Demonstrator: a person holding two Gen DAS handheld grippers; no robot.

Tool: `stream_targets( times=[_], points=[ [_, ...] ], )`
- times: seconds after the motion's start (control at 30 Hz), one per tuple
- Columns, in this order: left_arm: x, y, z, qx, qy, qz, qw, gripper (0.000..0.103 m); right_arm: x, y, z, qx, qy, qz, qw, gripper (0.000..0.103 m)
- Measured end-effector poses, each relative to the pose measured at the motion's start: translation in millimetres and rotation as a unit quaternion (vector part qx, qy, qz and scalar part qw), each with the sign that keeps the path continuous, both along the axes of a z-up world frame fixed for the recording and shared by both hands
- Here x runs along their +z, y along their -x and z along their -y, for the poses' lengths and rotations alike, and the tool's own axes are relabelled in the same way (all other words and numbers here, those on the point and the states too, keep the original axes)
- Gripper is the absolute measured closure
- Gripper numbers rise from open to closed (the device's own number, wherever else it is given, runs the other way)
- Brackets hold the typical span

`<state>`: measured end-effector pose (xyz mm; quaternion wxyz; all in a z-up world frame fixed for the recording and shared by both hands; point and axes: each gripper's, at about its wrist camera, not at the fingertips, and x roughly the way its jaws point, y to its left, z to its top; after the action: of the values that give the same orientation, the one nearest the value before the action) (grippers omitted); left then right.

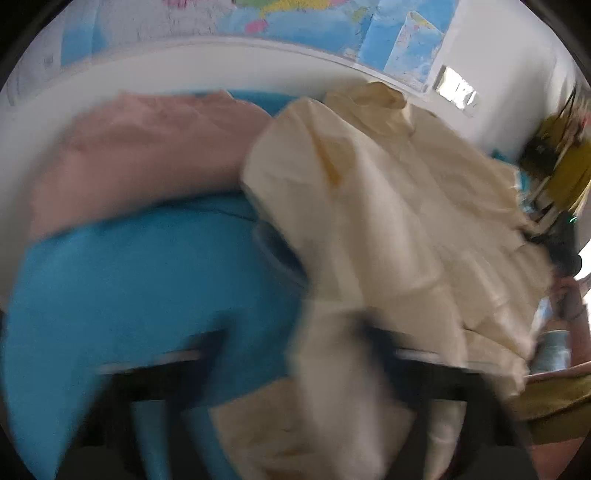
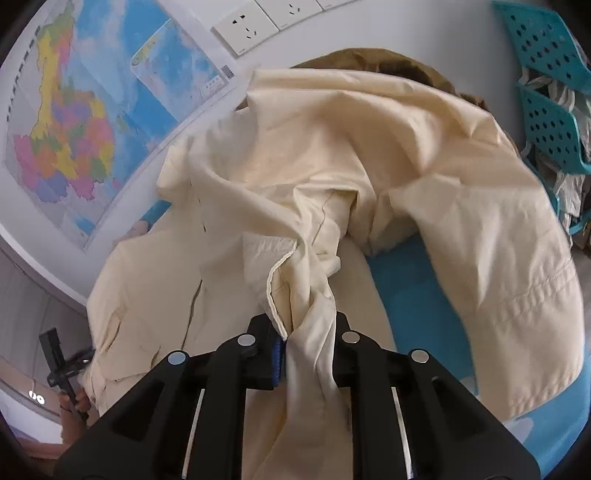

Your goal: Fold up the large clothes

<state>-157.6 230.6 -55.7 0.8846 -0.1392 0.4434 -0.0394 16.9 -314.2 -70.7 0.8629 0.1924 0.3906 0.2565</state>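
A: What is held between the jaws?

B: A bunched fold of the cream garment (image 2: 332, 177) is seen clamped in the right gripper (image 2: 308, 343), its hemmed edge pinched against the blue pad (image 2: 277, 363) of the left-hand finger. Ahead of those jaws the garment is spread across a blue surface (image 2: 417, 291), with a sleeve draped to the right.

A: And the left gripper?

B: The left gripper (image 1: 295, 350) is blurred; cream cloth is seen passing between its fingers, but whether the jaws are closed on it cannot be told. Left of those jaws the blue surface (image 1: 129, 288) is shown, and beyond it a pink cloth (image 1: 147, 147).

A: Any containers?

B: To the far right of the right jaws, teal perforated baskets (image 2: 546, 122) are stacked, with pale crumpled material (image 2: 565, 184) seen spilling from them; what it is cannot be made out. Beyond the garment a brown cloth (image 2: 369, 61) is glimpsed, and a map (image 2: 74, 129) and wall sockets (image 2: 247, 26) are seen on the wall.
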Motion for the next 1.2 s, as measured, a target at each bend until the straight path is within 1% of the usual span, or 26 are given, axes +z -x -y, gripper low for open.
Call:
stream_targets(
  times=[0.03, 0.1, 0.2, 0.27, 0.3, 0.37, 0.4, 0.43, 0.47, 0.5, 0.53, 0.57, 0.6, 0.67, 0.7, 0.73, 0.77, 0.8, 0.83, 0.93, 1.0, 1.07, 1.1, 1.13, 1.17, 1.2],
  points=[
    [5, -1, -5, 0.015, 0.000, -0.002, 0.9999, 0.094, 1, 2, 1, 0.002, -0.005, 0.002, 1.000, 0.089],
    [32, 2, -14, 0.037, -0.023, 0.028, 0.9987, 0.098, 10, 12, -4, 0.008, -0.001, 0.015, 1.000, 0.089],
    [98, 3, -34, 0.082, -0.060, 0.089, 0.9908, 0.099, 18, 23, -14, 0.018, 0.012, 0.027, 0.999, 0.089],
    [132, -2, -44, 0.097, -0.076, 0.109, 0.9864, 0.099, 22, 25, -21, 0.022, 0.013, 0.032, 0.999, 0.089],
    [147, -10, -46, 0.108, -0.091, 0.112, 0.9836, 0.099, 24, 25, -25, 0.023, 0.012, 0.031, 0.999, 0.089],
    [165, -29, -43, 0.128, -0.157, 0.113, 0.9728, 0.098, 24, 25, -33, 0.029, 0.015, 0.033, 0.999, 0.088],
    [165, -39, -41, 0.137, -0.182, 0.109, 0.9677, 0.094, 23, 24, -37, 0.028, 0.019, 0.030, 0.999, 0.088],
    [158, -53, -42, 0.154, -0.221, 0.084, 0.9594, 0.079, 21, 23, -39, 0.028, 0.022, 0.027, 0.999, 0.088],
    [150, -60, -45, 0.166, -0.238, 0.062, 0.9549, 0.067, 18, 22, -40, 0.027, 0.023, 0.025, 0.999, 0.088],
    [138, -66, -48, 0.203, -0.272, 0.035, 0.9401, 0.050, 16, 21, -41, 0.025, 0.025, 0.022, 0.999, 0.087],
    [129, -67, -48, 0.228, -0.301, 0.017, 0.9260, 0.047, 13, 20, -40, 0.022, 0.025, 0.018, 0.999, 0.087],
    [119, -66, -46, 0.228, -0.312, 0.006, 0.9222, 0.045, 12, 20, -40, 0.021, 0.022, 0.016, 0.999, 0.087],
    [110, -56, -43, 0.206, -0.275, 0.014, 0.9391, 0.037, 10, 19, -37, 0.019, 0.017, 0.011, 1.000, 0.086],
    [100, -18, -40, 0.153, -0.149, 0.072, 0.9743, 0.031, 7, 19, -35, 0.018, 0.016, 0.007, 1.000, 0.085],
    [96, -3, -38, 0.125, -0.094, 0.094, 0.9833, 0.030, 6, 19, -35, 0.019, 0.016, 0.006, 1.000, 0.084],
    [88, 15, -36, 0.099, -0.037, 0.117, 0.9876, 0.030, 6, 19, -35, 0.020, 0.017, 0.005, 1.000, 0.083],
    [82, 26, -32, 0.087, -0.005, 0.124, 0.9884, 0.028, 6, 19, -35, 0.022, 0.017, 0.005, 1.000, 0.082],
    [71, 39, -26, 0.060, 0.040, 0.124, 0.9896, 0.023, 5, 19, -36, 0.025, 0.017, 0.005, 1.000, 0.082],
    [59, 47, -17, 0.030, 0.072, 0.122, 0.9895, 0.021, 5, 19, -35, 0.026, 0.016, 0.006, 1.000, 0.081],
    [16, 48, 10, -0.007, 0.102, 0.073, 0.9921, 0.021, 2, 18, -34, 0.026, 0.004, 0.003, 1.000, 0.080],
    [-9, 34, 15, 0.007, 0.115, 0.033, 0.9928, 0.021, -2, 17, -31, 0.027, -0.011, -0.002, 1.000, 0.080],
    [-25, 17, 9, 0.027, 0.145, 0.023, 0.9888, 0.021, -5, 17, -29, 0.029, -0.020, -0.005, 0.999, 0.079],
    [-23, 12, 4, 0.042, 0.151, 0.049, 0.9864, 0.015, -5, 18, -29, 0.031, -0.022, -0.004, 0.999, 0.078],
    [-23, 7, -2, 0.063, 0.148, 0.057, 0.9853, 0.012, -5, 19, -29, 0.035, -0.024, -0.003, 0.999, 0.078],
    [-24, -5, -12, 0.100, 0.149, 0.064, 0.9817, 0.013, -6, 20, -29, 0.035, -0.026, -0.004, 0.999, 0.078],
    [-26, -10, -18, 0.115, 0.157, 0.071, 0.9783, 0.022, -7, 21, -30, 0.036, -0.031, -0.005, 0.999, 0.077]
  ],
)
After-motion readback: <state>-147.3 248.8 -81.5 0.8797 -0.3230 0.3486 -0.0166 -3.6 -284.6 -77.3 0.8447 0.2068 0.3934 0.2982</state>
